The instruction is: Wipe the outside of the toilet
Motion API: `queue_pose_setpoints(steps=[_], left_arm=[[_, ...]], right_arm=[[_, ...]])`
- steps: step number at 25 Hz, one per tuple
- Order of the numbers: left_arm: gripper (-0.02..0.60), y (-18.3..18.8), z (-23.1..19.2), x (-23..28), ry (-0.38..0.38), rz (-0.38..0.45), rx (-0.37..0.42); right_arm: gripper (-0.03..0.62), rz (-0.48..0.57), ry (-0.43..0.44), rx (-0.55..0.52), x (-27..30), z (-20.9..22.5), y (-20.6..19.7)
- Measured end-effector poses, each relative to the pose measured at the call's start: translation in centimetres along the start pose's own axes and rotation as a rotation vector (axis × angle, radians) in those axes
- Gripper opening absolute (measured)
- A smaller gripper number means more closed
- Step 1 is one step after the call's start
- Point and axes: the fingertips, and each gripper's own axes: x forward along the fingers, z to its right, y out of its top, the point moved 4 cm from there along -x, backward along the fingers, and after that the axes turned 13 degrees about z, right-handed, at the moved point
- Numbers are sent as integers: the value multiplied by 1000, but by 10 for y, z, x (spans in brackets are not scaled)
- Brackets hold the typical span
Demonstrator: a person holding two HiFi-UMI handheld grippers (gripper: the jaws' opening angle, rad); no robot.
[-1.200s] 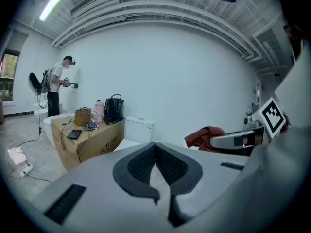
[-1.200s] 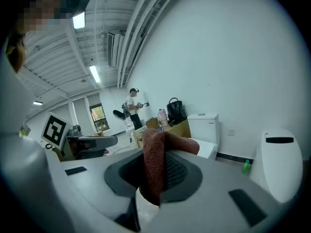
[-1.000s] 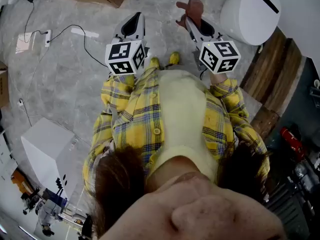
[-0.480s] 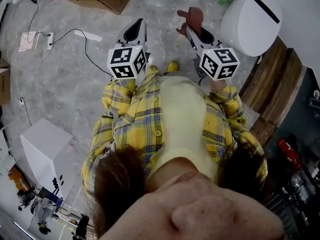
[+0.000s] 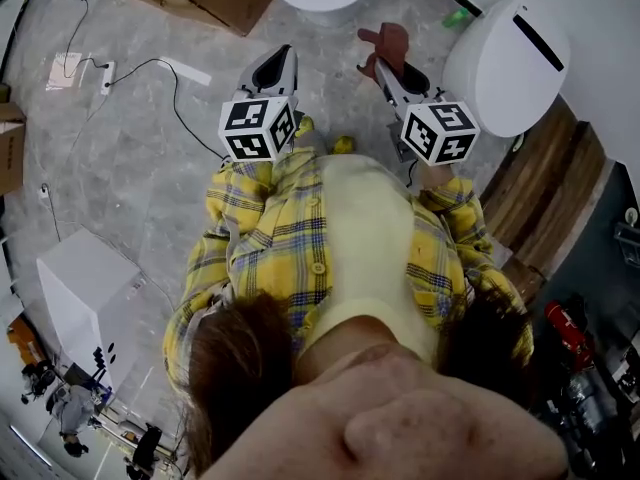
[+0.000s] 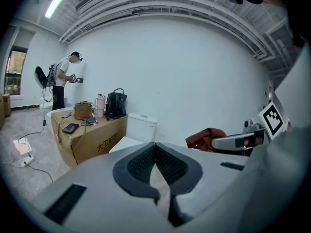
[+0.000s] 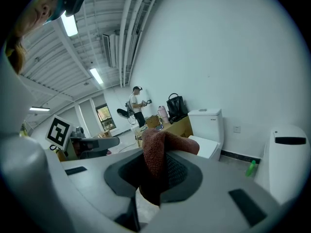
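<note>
**Cloth in the right tool, toilet ahead, wipe not yet begun**

Right tool: jaws clamped on a reddish-brown cloth. A fold of it stands above the jaws and droops to one side.
Left tool: jaws together, nothing between them.
Both tools are held out in front of the person, over the floor, and touch nothing.

Toilet: white, lid down, tank against the wall. It is ahead of the tools and well apart from the cloth. There is no contact, so I judge the task to be at its very start.

Doing the step well (judgement):
- Bring the loose fold of cloth flat to the porcelain, not the tool's hard jaws.
- Start high on the tank, then work down the lid and the bowl sides in overlapping passes.
- Press lightly. Only part of the cloth is gripped, and a hard drag could pull it free.
- The left tool is free; keep it clear of the wiping path.

Surroundings:
- A cardboard box sits just beside the toilet and carries bags, a bottle and a phone. It crowds that flank.
- A green bottle stands on the floor on the other side, near a white rounded unit with a dark slot.
- A cable and a power strip lie on the floor to the left, a trip risk when stepping in.
- Another person stands beyond the box, far off.
</note>
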Motion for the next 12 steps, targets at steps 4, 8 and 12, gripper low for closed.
queue_pose_setpoints(steps=[4, 8, 12], left_arm=[[9, -1, -7, 9, 15, -1, -4], [9, -2, -21, 25, 11, 2, -28], [9, -3, -35, 51, -21, -6, -50]], right_arm=[[80, -11, 6, 12, 11, 8, -3], [80, -16, -1, 23, 27, 13, -3], [80, -23, -19, 25, 50, 22, -3]])
